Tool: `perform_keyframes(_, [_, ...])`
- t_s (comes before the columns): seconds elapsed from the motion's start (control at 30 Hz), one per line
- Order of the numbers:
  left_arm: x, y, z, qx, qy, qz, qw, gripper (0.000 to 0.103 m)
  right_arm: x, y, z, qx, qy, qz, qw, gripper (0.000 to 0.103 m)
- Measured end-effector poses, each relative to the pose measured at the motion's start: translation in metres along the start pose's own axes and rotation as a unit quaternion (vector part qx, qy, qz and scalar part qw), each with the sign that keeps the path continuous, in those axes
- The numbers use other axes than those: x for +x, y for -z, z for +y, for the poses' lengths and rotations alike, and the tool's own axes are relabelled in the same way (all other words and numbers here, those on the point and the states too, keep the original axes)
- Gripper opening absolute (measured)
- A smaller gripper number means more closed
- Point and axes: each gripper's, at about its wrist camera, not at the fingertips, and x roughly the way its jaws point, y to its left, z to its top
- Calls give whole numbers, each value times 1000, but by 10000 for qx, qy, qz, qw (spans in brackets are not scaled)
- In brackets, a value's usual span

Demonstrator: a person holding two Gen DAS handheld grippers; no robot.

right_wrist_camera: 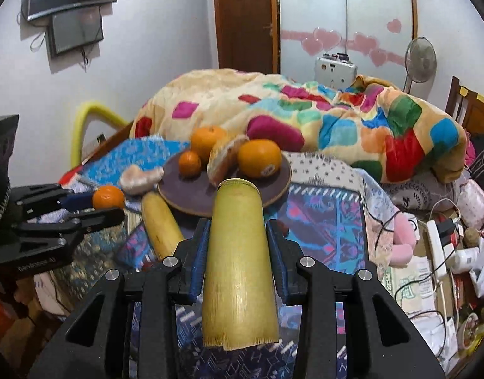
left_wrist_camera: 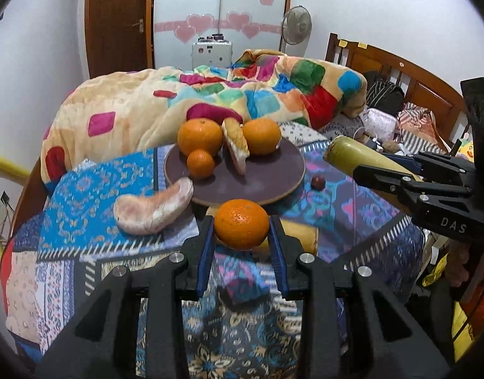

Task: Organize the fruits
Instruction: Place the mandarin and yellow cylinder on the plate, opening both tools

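Observation:
My left gripper [left_wrist_camera: 242, 224] is shut on an orange [left_wrist_camera: 241, 223], held just in front of the round brown plate [left_wrist_camera: 273, 183]. The plate carries two big oranges [left_wrist_camera: 199, 136], a small orange [left_wrist_camera: 200, 163] and a pomelo wedge [left_wrist_camera: 237, 145]. Another pomelo segment [left_wrist_camera: 153, 207] lies on the cloth at the plate's left edge. My right gripper [right_wrist_camera: 237, 237] is shut on a yellow-green stalk piece [right_wrist_camera: 238, 265], held above the cloth before the plate [right_wrist_camera: 191, 192]. A second yellow stalk piece [right_wrist_camera: 161, 224] lies on the cloth. The left gripper and its orange [right_wrist_camera: 108, 197] show at the left of the right wrist view.
A small dark red fruit [left_wrist_camera: 317, 182] lies right of the plate. A patterned cloth [left_wrist_camera: 93, 189] covers the surface. A bunched colourful blanket [left_wrist_camera: 242, 94] lies behind the plate. Cables, a power strip [right_wrist_camera: 438, 246] and clutter fill the right side. A wooden headboard [left_wrist_camera: 400, 72] stands at the far right.

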Motion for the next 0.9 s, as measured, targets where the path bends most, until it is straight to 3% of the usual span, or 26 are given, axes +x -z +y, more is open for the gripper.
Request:
perform_keyframes(0.43, [32, -30, 10, 17, -39, -40, 10000, 33, 36, -32, -5, 117, -21, -181, 9998, 33])
perform_keyframes(0.9, [89, -42, 26, 93, -113, 402, 9991, 33, 97, -62, -5, 105, 10, -17, 9999, 33])
